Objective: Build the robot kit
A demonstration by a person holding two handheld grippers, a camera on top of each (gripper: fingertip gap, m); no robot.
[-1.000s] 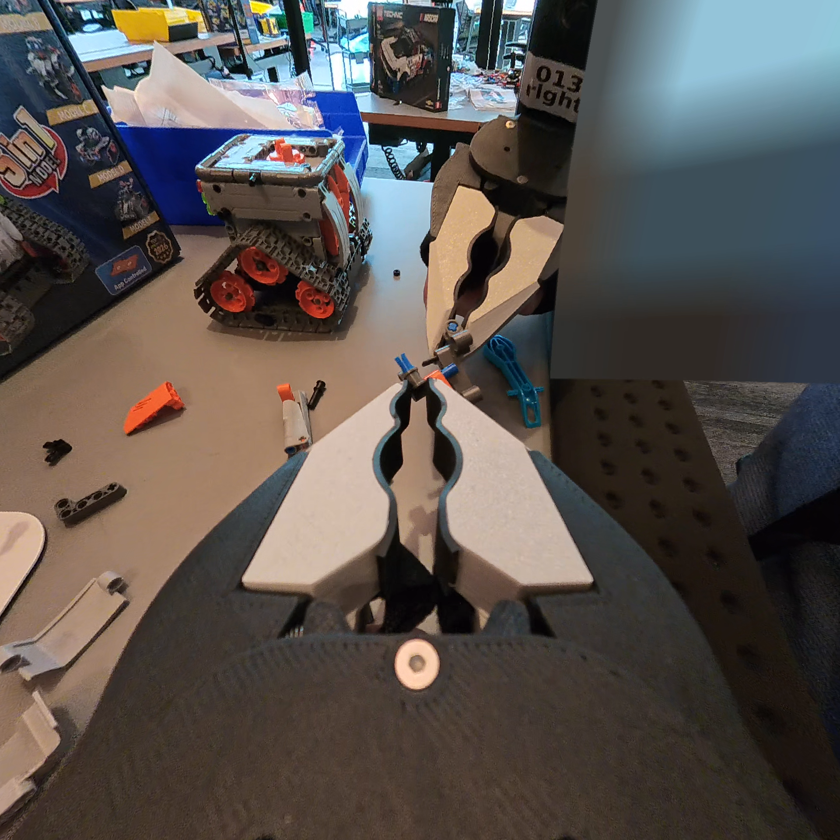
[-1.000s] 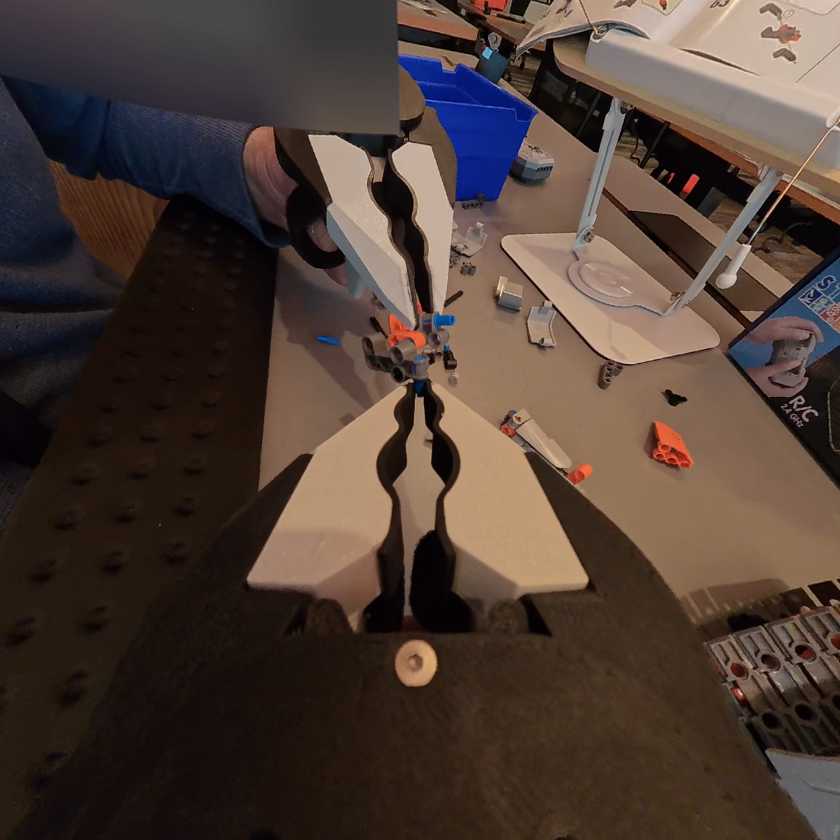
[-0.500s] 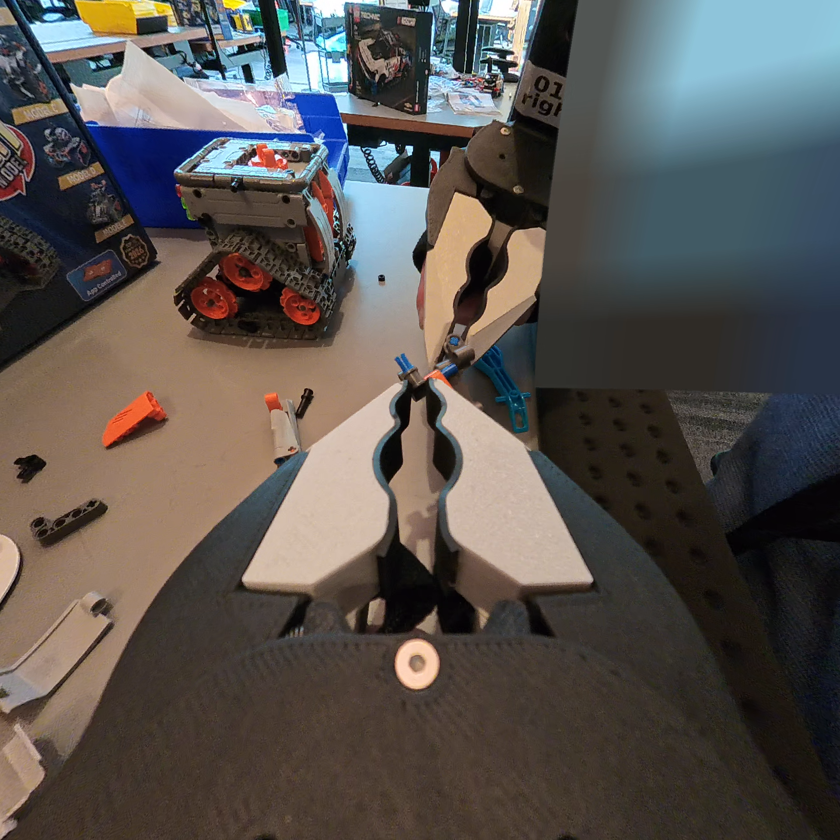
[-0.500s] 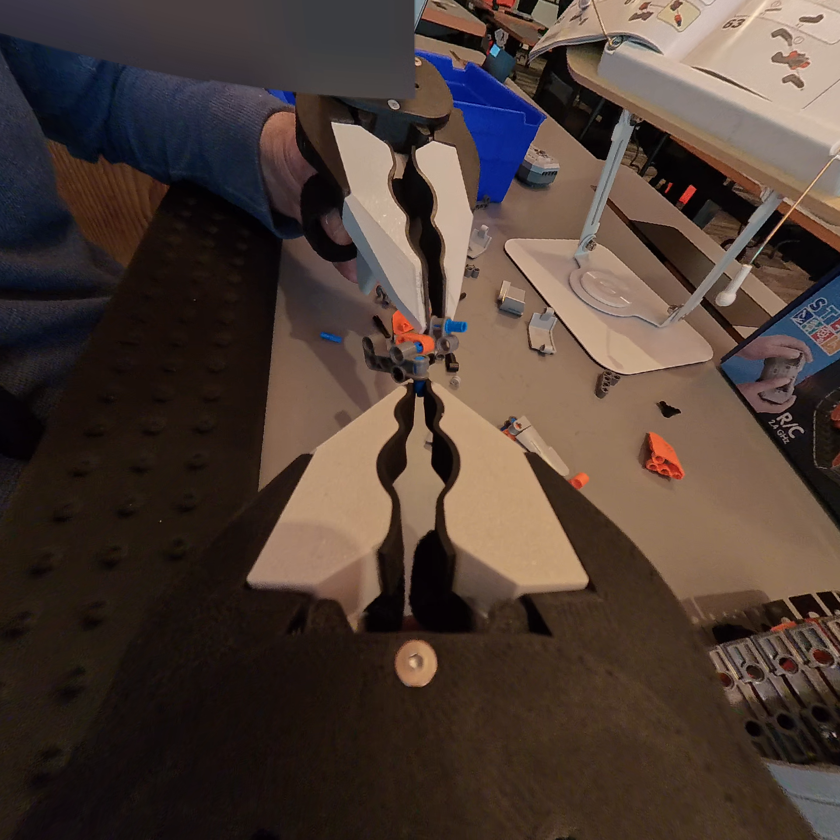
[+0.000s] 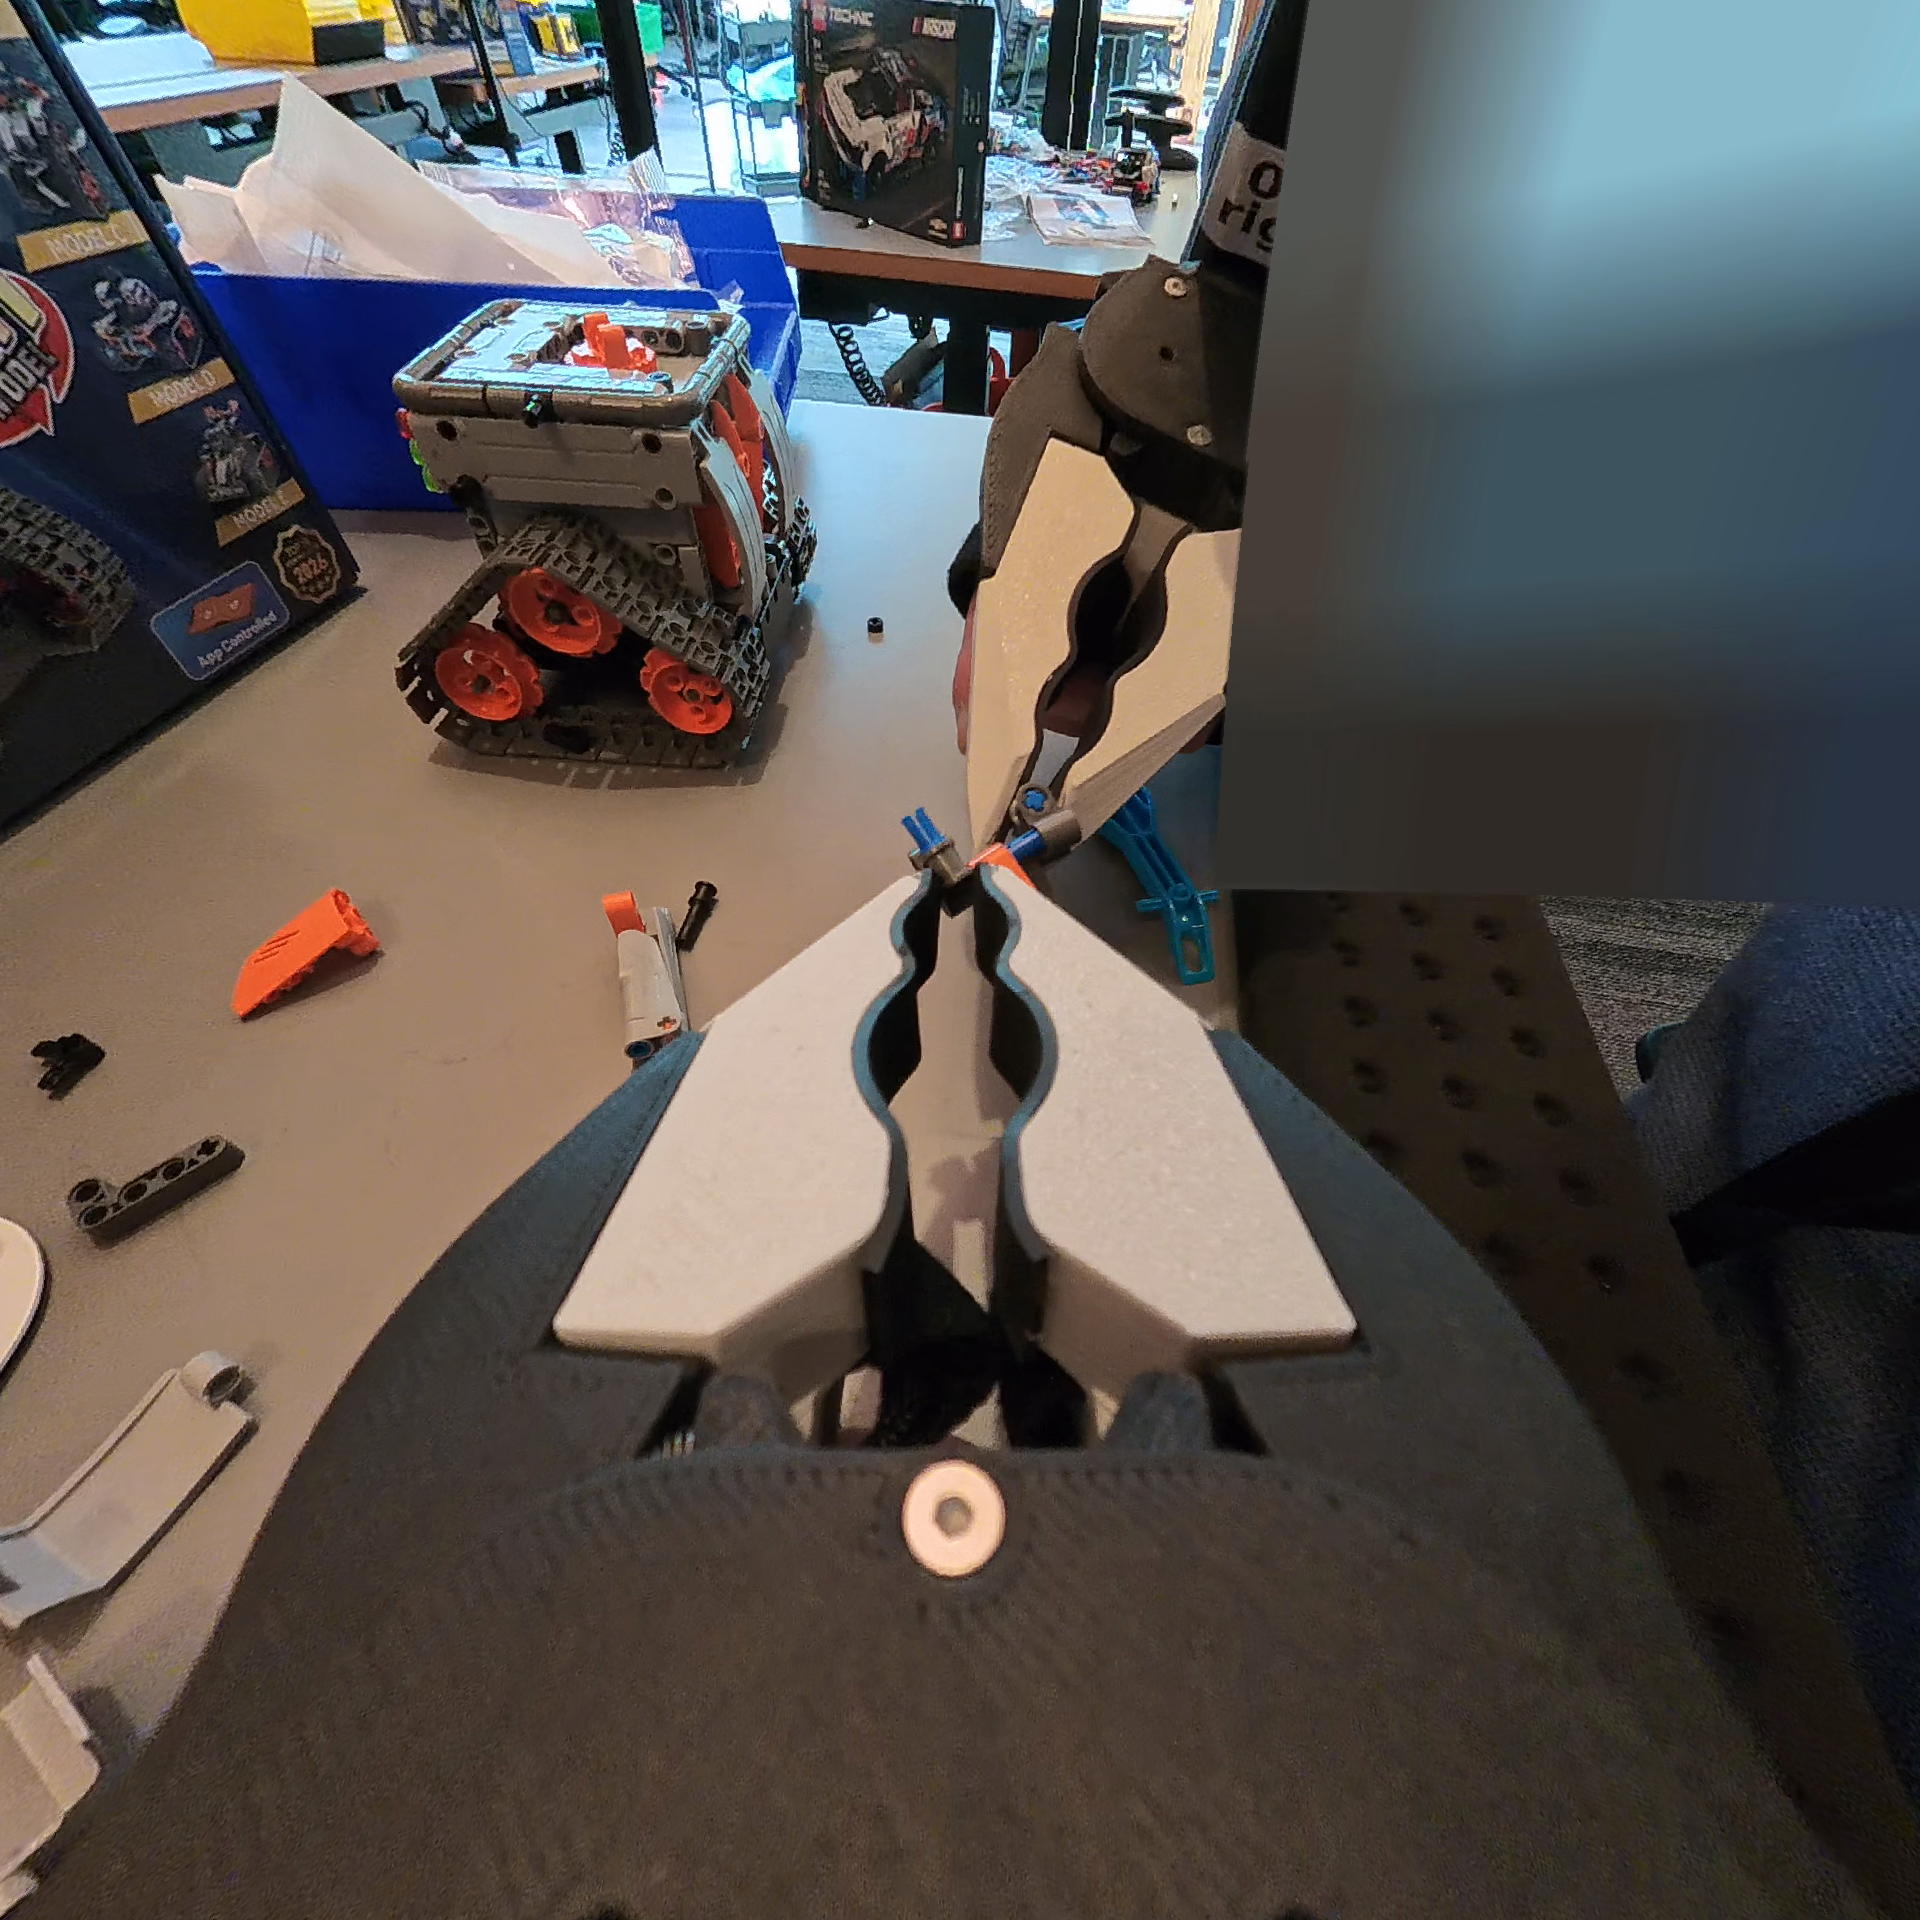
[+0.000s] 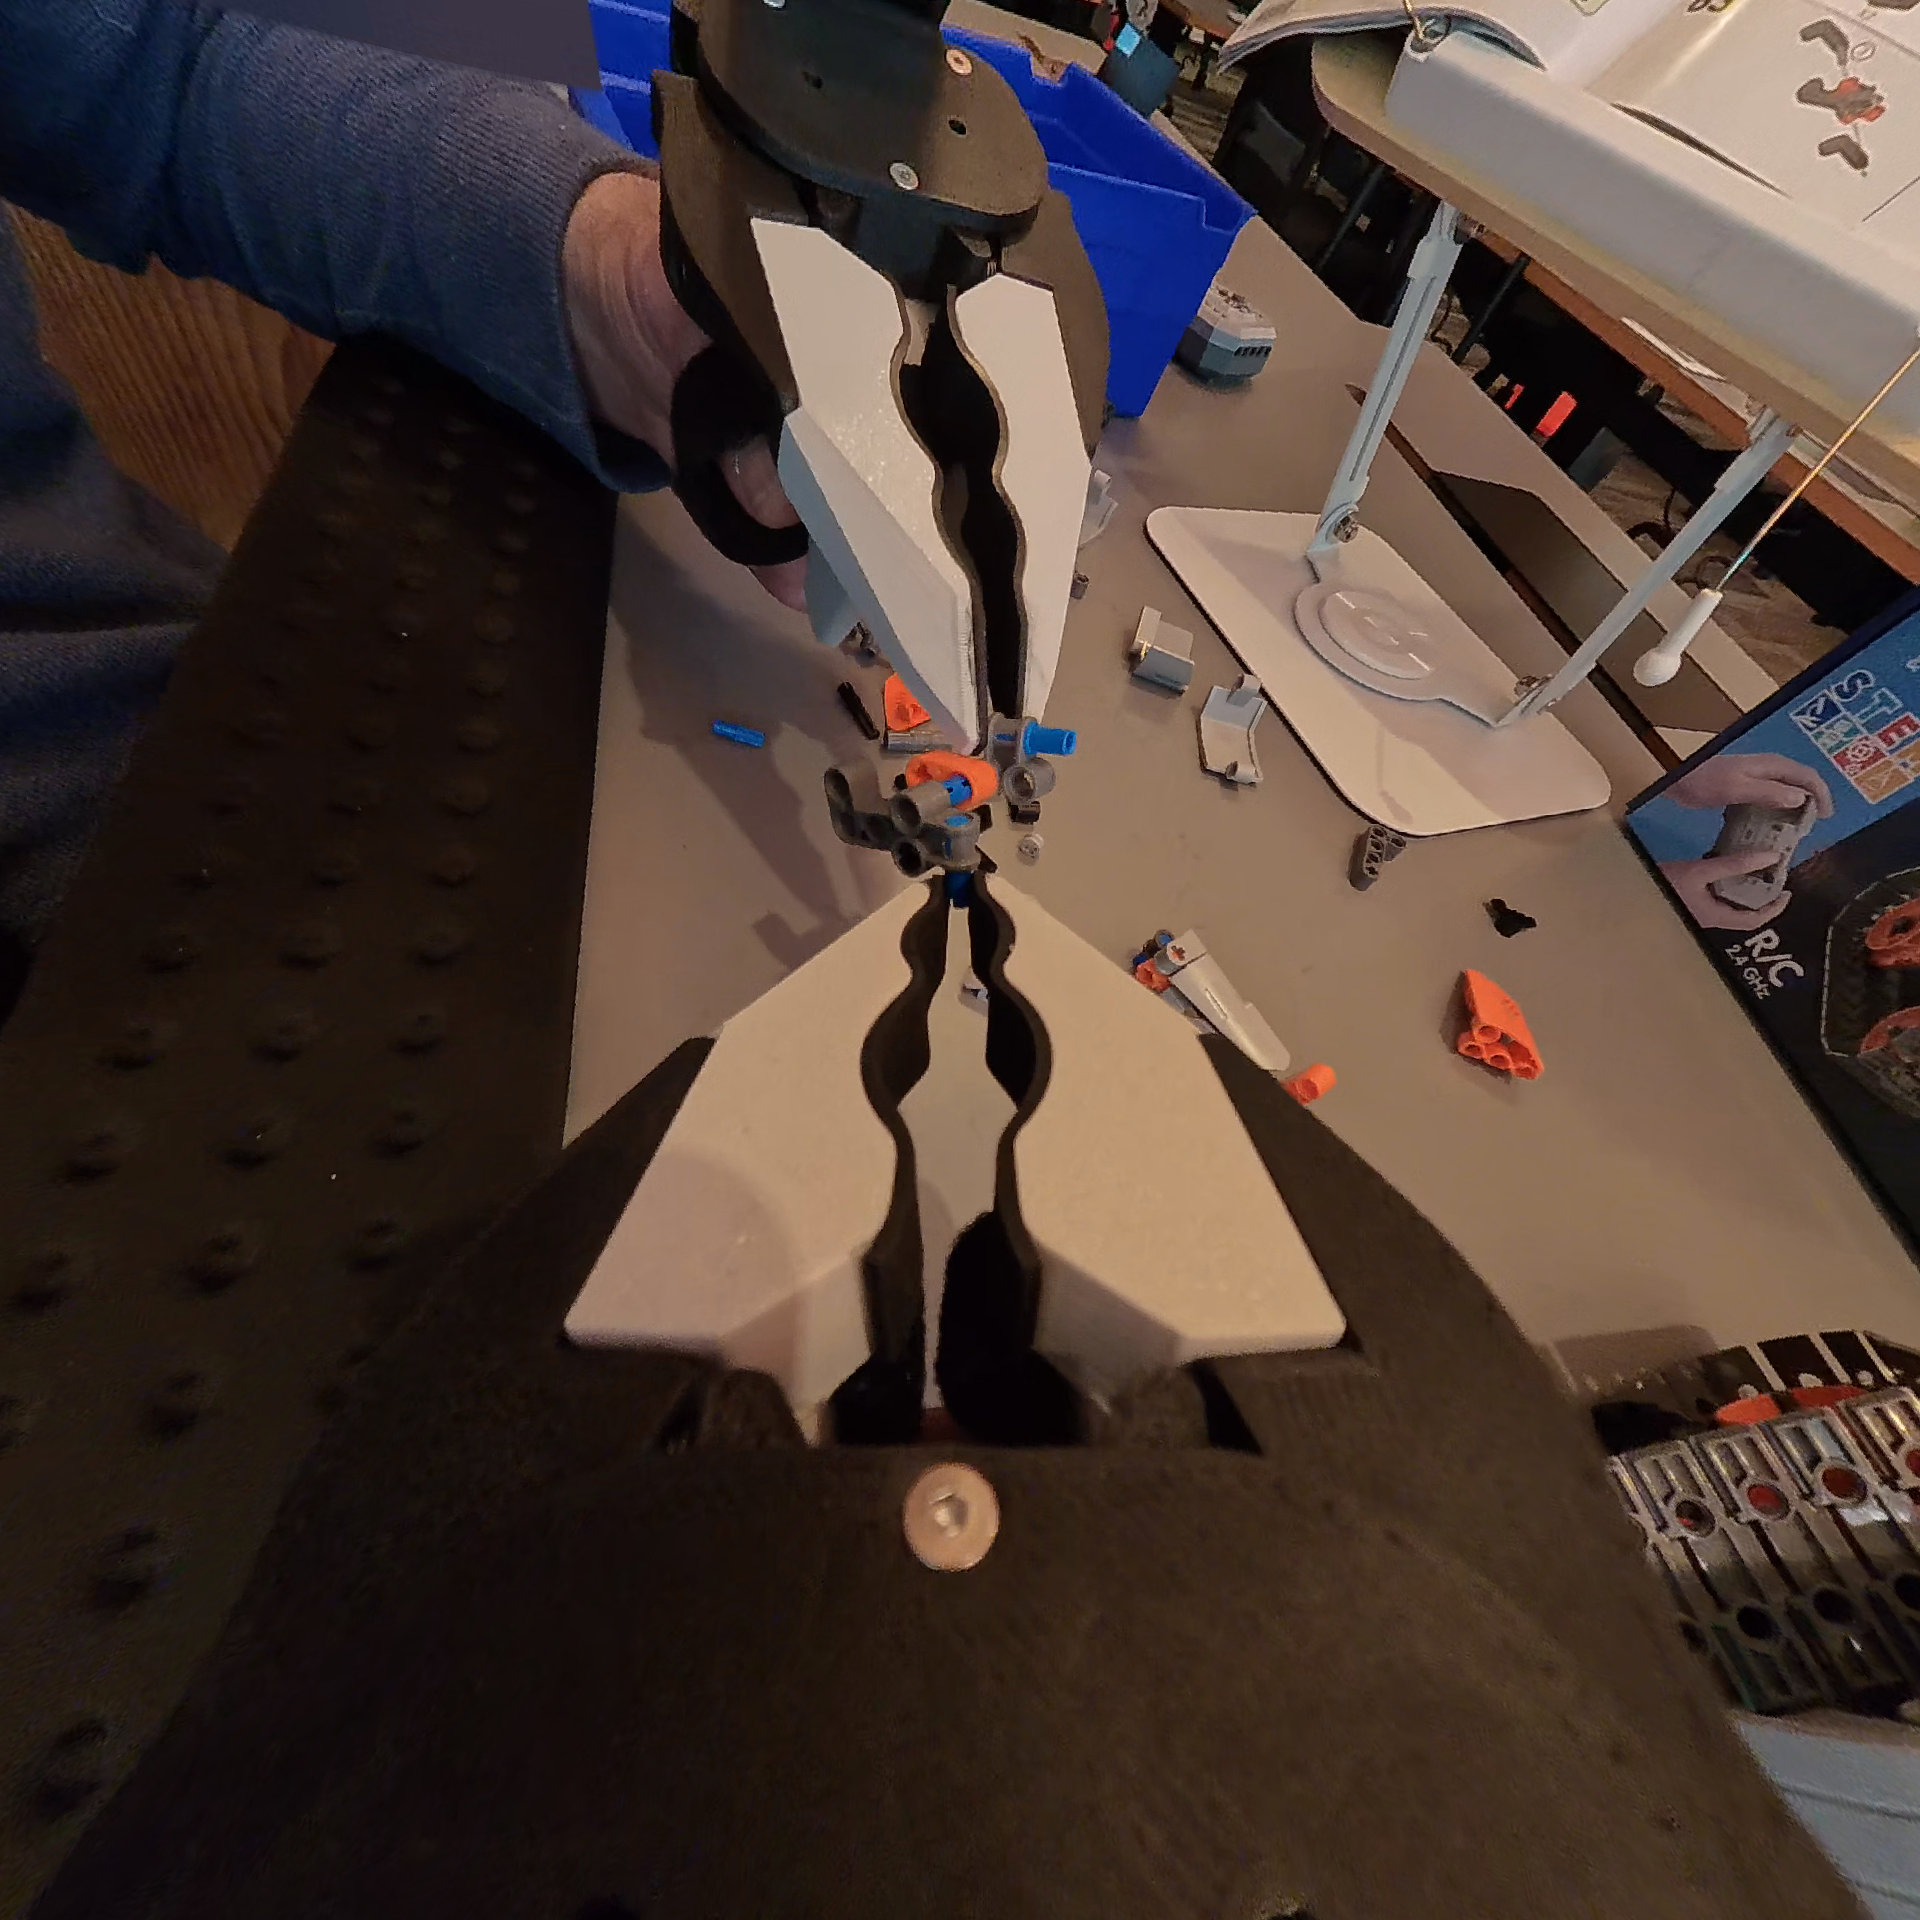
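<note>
Left gripper (image 5: 951, 891): clenched on the brick cluster (image 6: 940, 805).
Right gripper (image 6: 958, 891): clenched on the cluster's blue pin (image 6: 957, 888).
Nearby: tracked model (image 5: 608, 540).

Both tools (image 6: 956, 888) pinch one small brick assembly (image 6: 940, 805) above table (image 6: 1558, 1143).

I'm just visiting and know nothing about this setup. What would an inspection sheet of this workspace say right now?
Surface: grey table, a dark studded mat along its near edge.
Job's things: small grey, orange and blue brick assembly, held above the table between both claws.
Clutter: tracked brick vehicle, orange wedge piece, black beam, teal tool, grey panels.
Grippers: left claw shut on the assembly; right claw shut on its blue pin.
Cables: coiled cord behind the table.
Surroundings: blue bin, printed boxes, white stand.
</note>
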